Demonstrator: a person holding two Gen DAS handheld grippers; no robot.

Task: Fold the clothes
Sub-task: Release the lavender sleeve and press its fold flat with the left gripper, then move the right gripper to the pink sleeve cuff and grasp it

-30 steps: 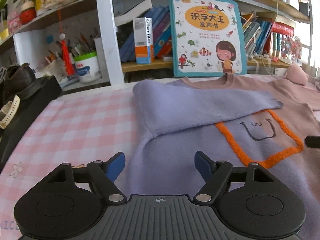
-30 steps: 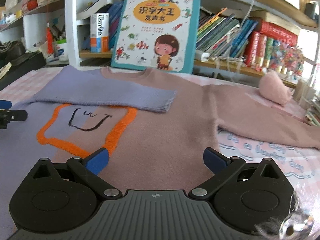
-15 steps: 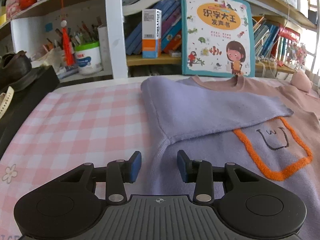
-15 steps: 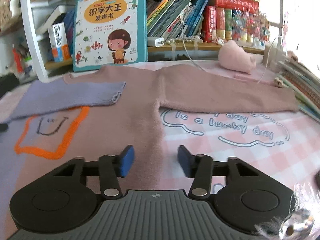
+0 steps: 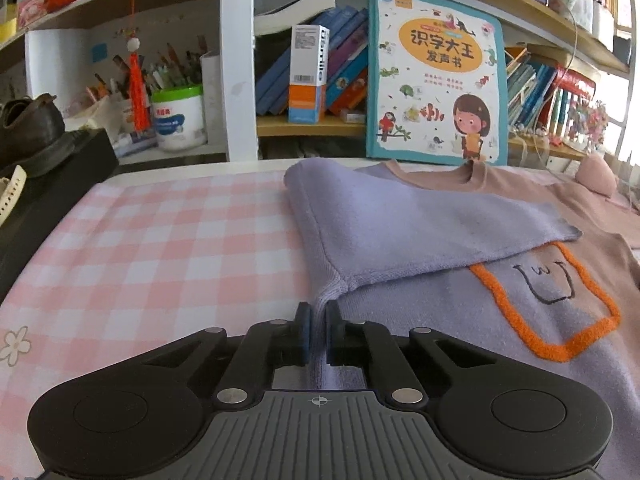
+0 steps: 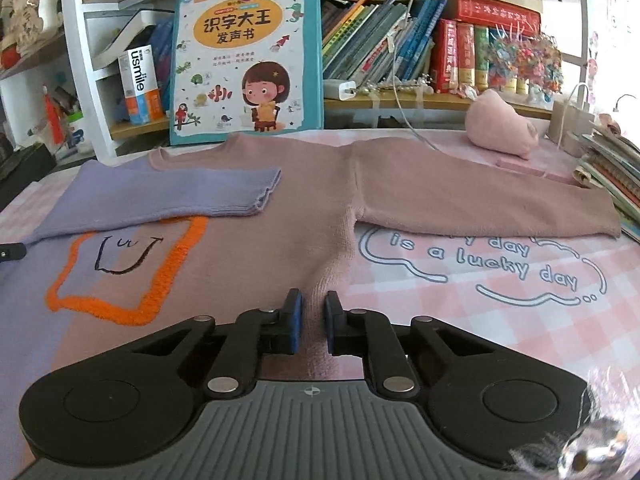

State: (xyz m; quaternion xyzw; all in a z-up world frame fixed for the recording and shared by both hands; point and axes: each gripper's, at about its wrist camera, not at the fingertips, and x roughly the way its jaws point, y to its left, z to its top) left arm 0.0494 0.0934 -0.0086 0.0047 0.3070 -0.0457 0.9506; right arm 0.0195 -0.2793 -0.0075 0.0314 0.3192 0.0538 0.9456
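A sweater, lilac on one half [image 5: 420, 320] and pink on the other [image 6: 256, 248], lies flat with an orange-outlined smiley patch [image 6: 124, 268]. Its lilac sleeve [image 5: 400, 224] is folded across the chest. Its pink sleeve [image 6: 480, 200] lies stretched out to the right. My left gripper [image 5: 317, 330] is shut on the sweater's lilac side edge below the armpit. My right gripper [image 6: 311, 320] is shut on the pink side edge below the other armpit.
A pink checked cloth [image 5: 160, 248] covers the table. A bookshelf with a large children's book [image 6: 246, 56] stands behind. A black box with a shoe [image 5: 36, 152] sits at the left. A pink plush [image 6: 500, 128] and stacked books [image 6: 612, 176] lie at the right.
Both grippers moved outward to the sweater's two side edges and closed on them. One second ago both were wide open over the sweater's body.
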